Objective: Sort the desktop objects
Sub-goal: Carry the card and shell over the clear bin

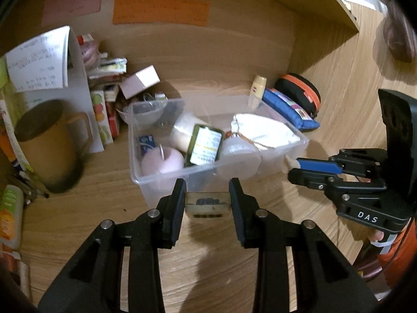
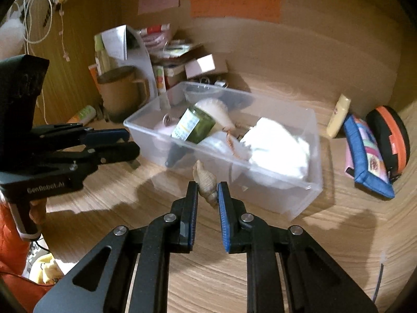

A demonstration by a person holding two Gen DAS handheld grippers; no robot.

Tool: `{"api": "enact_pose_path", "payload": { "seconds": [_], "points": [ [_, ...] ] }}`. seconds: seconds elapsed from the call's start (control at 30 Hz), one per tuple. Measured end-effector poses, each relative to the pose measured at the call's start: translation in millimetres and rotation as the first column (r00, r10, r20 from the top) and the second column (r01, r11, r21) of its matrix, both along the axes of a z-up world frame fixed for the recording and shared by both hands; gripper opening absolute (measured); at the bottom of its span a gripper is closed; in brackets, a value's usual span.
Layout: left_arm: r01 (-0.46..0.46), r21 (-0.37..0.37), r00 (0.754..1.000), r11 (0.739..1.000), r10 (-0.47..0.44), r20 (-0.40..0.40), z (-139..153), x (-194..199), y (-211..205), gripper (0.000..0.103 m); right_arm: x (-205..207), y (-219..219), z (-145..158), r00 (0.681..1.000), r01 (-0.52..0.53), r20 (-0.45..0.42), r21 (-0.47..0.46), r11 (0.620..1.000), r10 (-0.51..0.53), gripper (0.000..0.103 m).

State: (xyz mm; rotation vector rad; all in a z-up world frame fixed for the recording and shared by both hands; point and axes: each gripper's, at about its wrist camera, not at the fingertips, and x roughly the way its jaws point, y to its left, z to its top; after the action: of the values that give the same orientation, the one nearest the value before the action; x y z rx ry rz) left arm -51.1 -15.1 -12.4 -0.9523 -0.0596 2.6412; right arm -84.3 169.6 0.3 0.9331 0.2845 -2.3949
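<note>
The clear bin [image 2: 307, 182] lies straight ahead of both tools, its long axis running from near right to far left in the right wrist view, and the right hand-held gripper [image 2: 207, 190] is the nearer, its fingers clamped on a pale spiral shell [image 2: 206, 180] just short of the near wall. The left hand-held gripper [image 1: 207, 200] holds a small square block [image 1: 207, 204] at the bin's near edge, low over the table [image 1: 78, 221]; both point level at the bin, so each load likely needs lifting over the rim
</note>
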Motion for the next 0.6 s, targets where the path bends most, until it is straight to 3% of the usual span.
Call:
{"api": "enact_pose_path", "payload": {
  "seconds": [0.6],
  "points": [
    [-0.039,-0.018,0.999,0.999,0.039,-0.018,33,-43,-17,0.033,-43,16,27,0.998,0.027,-0.06,-0.029,0.999,-0.029,0.014]
  ]
}}
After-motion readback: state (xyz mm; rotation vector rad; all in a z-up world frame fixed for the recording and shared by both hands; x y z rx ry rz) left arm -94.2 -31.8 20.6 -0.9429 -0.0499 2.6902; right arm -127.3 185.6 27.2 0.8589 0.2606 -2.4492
